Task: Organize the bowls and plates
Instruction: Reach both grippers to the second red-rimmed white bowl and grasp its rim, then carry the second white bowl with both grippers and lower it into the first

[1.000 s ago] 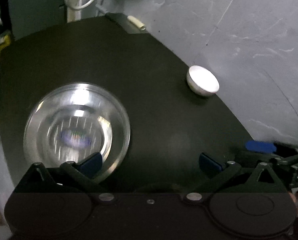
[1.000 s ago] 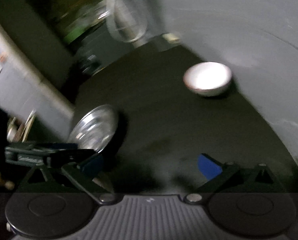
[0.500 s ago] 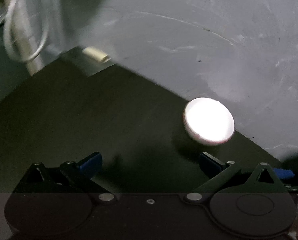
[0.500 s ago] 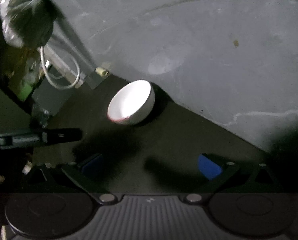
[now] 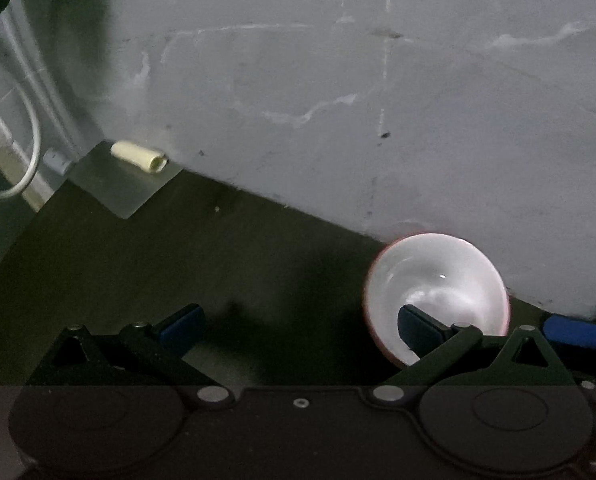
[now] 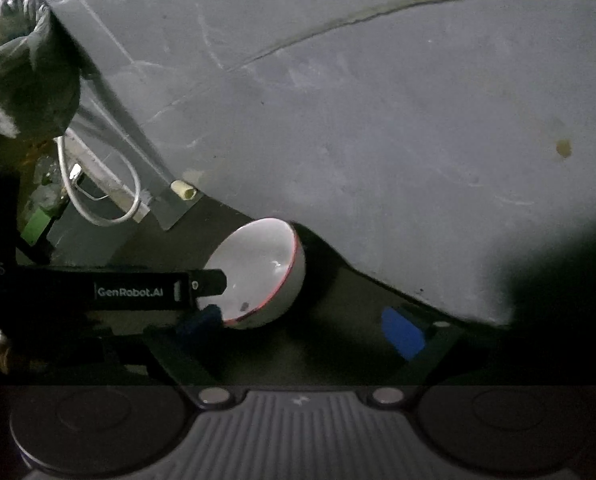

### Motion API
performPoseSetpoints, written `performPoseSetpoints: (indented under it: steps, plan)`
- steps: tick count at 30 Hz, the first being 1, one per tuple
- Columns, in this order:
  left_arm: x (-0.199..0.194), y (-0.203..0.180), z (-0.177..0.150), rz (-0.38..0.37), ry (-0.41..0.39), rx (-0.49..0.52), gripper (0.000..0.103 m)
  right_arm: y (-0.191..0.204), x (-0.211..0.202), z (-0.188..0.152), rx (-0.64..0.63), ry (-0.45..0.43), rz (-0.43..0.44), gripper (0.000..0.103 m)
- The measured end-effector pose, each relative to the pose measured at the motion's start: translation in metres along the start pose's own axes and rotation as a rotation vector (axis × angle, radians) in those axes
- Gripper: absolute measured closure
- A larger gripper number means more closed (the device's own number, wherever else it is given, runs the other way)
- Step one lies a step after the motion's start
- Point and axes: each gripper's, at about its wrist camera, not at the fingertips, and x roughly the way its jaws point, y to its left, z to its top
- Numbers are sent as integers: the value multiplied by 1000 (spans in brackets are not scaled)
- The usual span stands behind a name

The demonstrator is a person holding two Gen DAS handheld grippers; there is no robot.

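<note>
- Now, white bowl (image 5: pixel 438 280) w/ red rim sat upright on dark tabletop (image 5: pixel 177 260), hard against grey wall (image 5: pixel 338 100), at approx 4 o'clock in left wrist view.
- Left gripper (image 5: pixel 298 320): jaws spread wide, nothing pinched; its right finger (image 5: pixel 418 326) overlapped bowl opening, contact unclear.
- Right gripper (image 6: pixel 304 326): jaws apart but had just been narrowing; bowl (image 6: pixel 257 272) lay between them toward left pad, no clamp visible.
- Left gripper's finger reached over bowl rim from 9 o'clock in right wrist view.
- Cream tube (image 5: pixel 139 156) lay at wall foot, approx 10 o'clock, well apart from bowl.
</note>
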Motion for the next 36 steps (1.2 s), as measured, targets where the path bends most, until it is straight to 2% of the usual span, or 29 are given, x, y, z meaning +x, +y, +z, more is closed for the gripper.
performPoseSetpoints:
  steps: [4, 7, 8, 10, 13, 19, 23, 24, 31, 36]
  plan:
    - [4, -1, 3, -5, 14, -23, 2, 2, 6, 2, 1, -10, -2, 21]
    - [4, -3, 3, -19, 15, -25, 11, 4, 11, 5, 0, -9, 4, 30]
    - [5, -3, 4, -44, -49, -24, 16, 5, 12, 6, -1, -10, 5, 35]
    - [6, -4, 4, -69, -33, -33, 21, 6, 14, 7, -8, -9, 4, 38]
    - [11, -3, 3, -116, -16, -56, 30, 7, 18, 9, -17, 0, -6, 48]
    - [12, -7, 1, -173, -9, -74, 54, 10, 23, 11, -26, 6, 1, 61]
    - [7, -11, -1, -220, -10, -86, 77, 13, 24, 12, -36, 10, 14, 71]
    - [5, -12, -3, -231, -8, -89, 79, 14, 24, 12, -40, 12, 19, 74]
    - [-9, -12, -26, -239, -5, -126, 80, 16, 20, 14, -62, 60, 37, 78]
    - [-28, -9, -48, -248, -19, -172, 80, 23, 4, 11, -97, 64, 72, 78]
